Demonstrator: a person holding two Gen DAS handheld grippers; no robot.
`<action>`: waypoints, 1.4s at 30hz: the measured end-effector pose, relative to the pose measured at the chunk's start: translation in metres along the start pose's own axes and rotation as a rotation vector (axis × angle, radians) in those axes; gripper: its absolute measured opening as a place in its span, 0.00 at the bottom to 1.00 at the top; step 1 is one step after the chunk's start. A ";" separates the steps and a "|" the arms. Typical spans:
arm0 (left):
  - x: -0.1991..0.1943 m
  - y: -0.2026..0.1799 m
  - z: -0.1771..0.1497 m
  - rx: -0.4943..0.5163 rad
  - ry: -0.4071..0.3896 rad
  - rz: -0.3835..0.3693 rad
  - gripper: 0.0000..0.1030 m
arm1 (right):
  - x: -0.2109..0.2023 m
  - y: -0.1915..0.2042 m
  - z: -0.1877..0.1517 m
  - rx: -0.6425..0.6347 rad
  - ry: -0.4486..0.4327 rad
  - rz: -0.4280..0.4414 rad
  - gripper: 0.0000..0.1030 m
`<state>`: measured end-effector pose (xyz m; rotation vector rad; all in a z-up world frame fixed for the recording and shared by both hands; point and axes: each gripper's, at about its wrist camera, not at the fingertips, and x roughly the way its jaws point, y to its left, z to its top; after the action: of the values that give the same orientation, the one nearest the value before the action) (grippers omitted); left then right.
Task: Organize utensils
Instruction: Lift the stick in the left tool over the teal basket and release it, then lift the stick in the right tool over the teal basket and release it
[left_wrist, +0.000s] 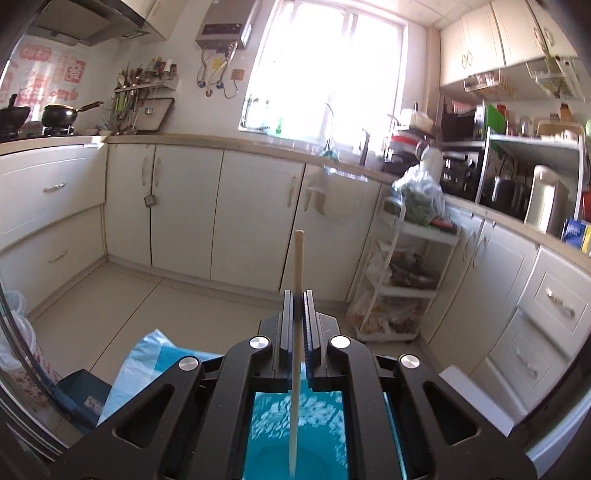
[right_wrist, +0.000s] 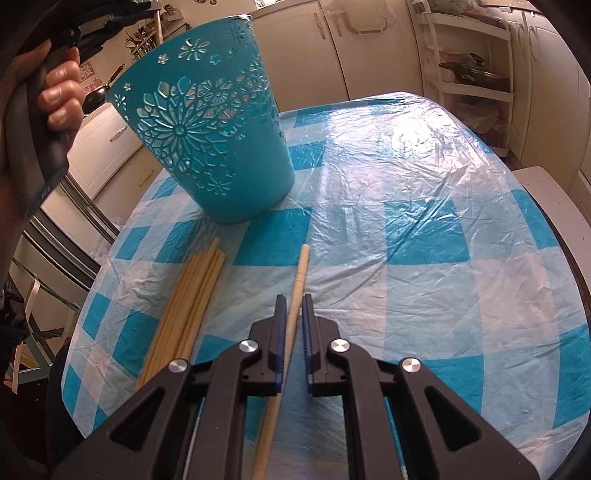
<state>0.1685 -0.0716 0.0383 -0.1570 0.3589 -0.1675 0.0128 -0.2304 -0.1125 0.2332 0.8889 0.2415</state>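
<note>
My left gripper (left_wrist: 297, 295) is shut on a pale wooden chopstick (left_wrist: 298, 266) that pokes out past the jaws, above the teal cut-out basket (left_wrist: 273, 424). In the right wrist view that basket (right_wrist: 207, 129) stands on the blue-checked tablecloth (right_wrist: 424, 240), and a hand (right_wrist: 59, 92) grips the left tool's handle beside it. My right gripper (right_wrist: 292, 297) points down at the table with a single chopstick (right_wrist: 300, 273) between its jaws. The jaws are barely parted, with a thin gap beside the stick, whose far tip rests on the cloth. A bundle of several chopsticks (right_wrist: 192, 295) lies just left.
Cream kitchen cabinets (left_wrist: 184, 210) line the far walls under a bright window (left_wrist: 325, 66). A white rolling rack (left_wrist: 402, 273) with bags stands at the right counter corner. The table's rounded edge (right_wrist: 569, 258) drops off on the right, with a folding chair (right_wrist: 33, 332) at the left.
</note>
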 end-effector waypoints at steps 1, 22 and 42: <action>0.000 0.000 -0.006 0.013 0.014 0.003 0.05 | 0.000 0.000 0.000 0.000 0.000 0.000 0.09; -0.097 0.097 -0.094 -0.026 0.149 0.141 0.78 | 0.009 0.038 0.004 -0.160 0.068 -0.191 0.20; -0.091 0.106 -0.149 -0.017 0.319 0.169 0.86 | -0.018 0.025 0.013 -0.117 0.113 -0.068 0.06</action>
<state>0.0450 0.0308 -0.0887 -0.1154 0.6890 -0.0214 0.0092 -0.2135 -0.0844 0.0813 0.9892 0.2440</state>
